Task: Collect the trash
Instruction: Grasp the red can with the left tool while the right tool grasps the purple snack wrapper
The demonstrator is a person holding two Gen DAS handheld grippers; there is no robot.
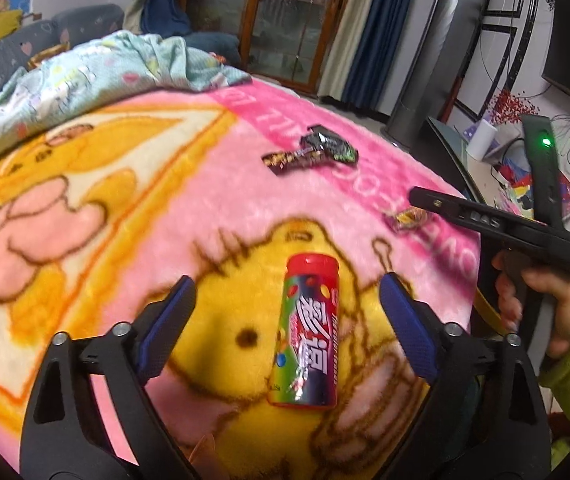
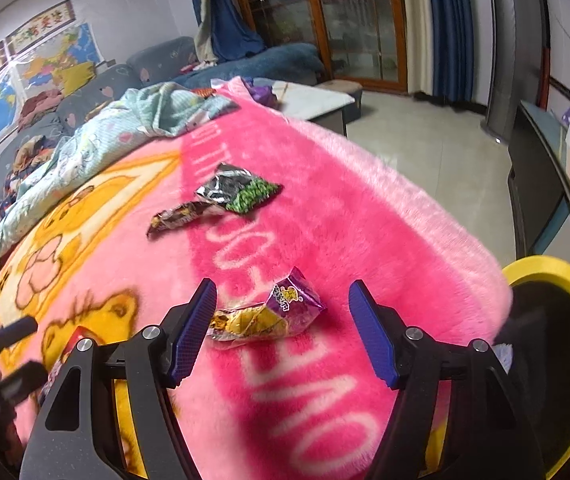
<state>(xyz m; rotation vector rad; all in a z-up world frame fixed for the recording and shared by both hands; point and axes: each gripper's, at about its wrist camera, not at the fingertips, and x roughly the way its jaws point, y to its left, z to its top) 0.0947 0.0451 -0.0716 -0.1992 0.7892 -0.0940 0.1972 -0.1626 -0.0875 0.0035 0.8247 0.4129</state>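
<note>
A red candy tube [image 1: 307, 336] lies on the pink and yellow blanket [image 1: 189, 200], between the blue pads of my left gripper [image 1: 287, 312]. The pads stand wide on either side without touching it, so the gripper is open. A purple and yellow snack wrapper [image 2: 269, 314] lies between the fingers of my right gripper [image 2: 283, 320], also open; the left pad is close to the wrapper's end. Farther back lie a dark brown wrapper [image 2: 177, 216] and a black and green wrapper [image 2: 241, 190]. In the left wrist view the right gripper [image 1: 419, 196] reaches over the purple wrapper [image 1: 407, 218].
A rumpled pale green quilt [image 2: 125, 128] lies at the blanket's far edge. A yellow-rimmed bin [image 2: 565, 344] stands at the right, beside the bed. A sofa [image 2: 97, 88], a low table [image 2: 317, 100] and a TV stand [image 2: 545, 168] surround the bed.
</note>
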